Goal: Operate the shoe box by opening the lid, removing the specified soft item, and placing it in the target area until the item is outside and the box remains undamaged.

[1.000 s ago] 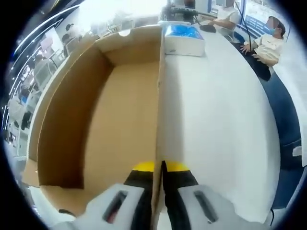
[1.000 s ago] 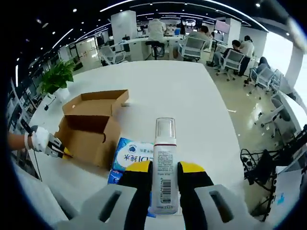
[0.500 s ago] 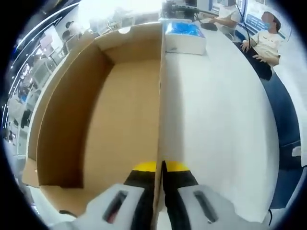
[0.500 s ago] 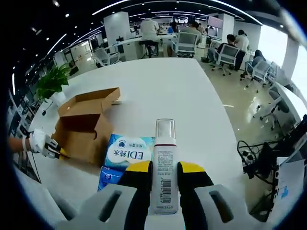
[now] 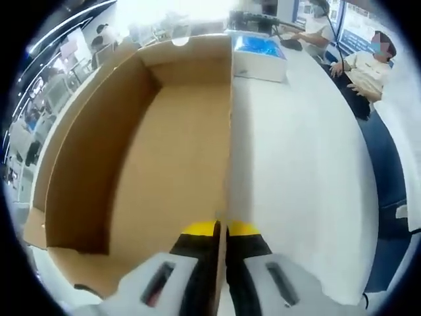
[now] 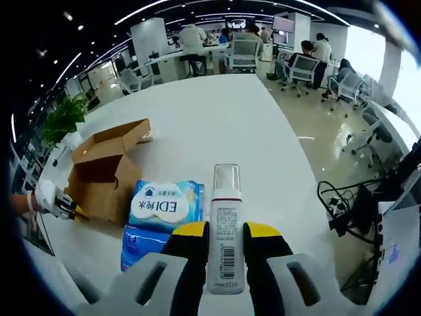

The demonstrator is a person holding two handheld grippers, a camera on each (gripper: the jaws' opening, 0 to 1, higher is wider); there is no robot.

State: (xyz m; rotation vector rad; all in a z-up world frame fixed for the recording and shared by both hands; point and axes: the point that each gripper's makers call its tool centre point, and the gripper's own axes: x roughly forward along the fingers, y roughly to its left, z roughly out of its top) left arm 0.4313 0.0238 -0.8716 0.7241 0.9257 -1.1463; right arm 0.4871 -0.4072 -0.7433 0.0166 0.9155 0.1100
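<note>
My left gripper (image 5: 221,229) pinches the box (image 5: 158,145) wall; my right gripper (image 6: 225,229) holds a white bottle (image 6: 225,230), the table (image 6: 217,125) open at 12 o'clock.

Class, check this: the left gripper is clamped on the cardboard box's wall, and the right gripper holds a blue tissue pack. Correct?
Not quite. The right gripper holds a white pump bottle, as the right gripper view shows; the blue tissue pack lies on the table. The left gripper is clamped on the cardboard box's wall.

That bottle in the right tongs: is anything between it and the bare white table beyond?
Nothing visible. The bottle is clamped in the right tongs, the white table ahead lies open. The blue tissue pack and shoe box sit off to its left.
</note>
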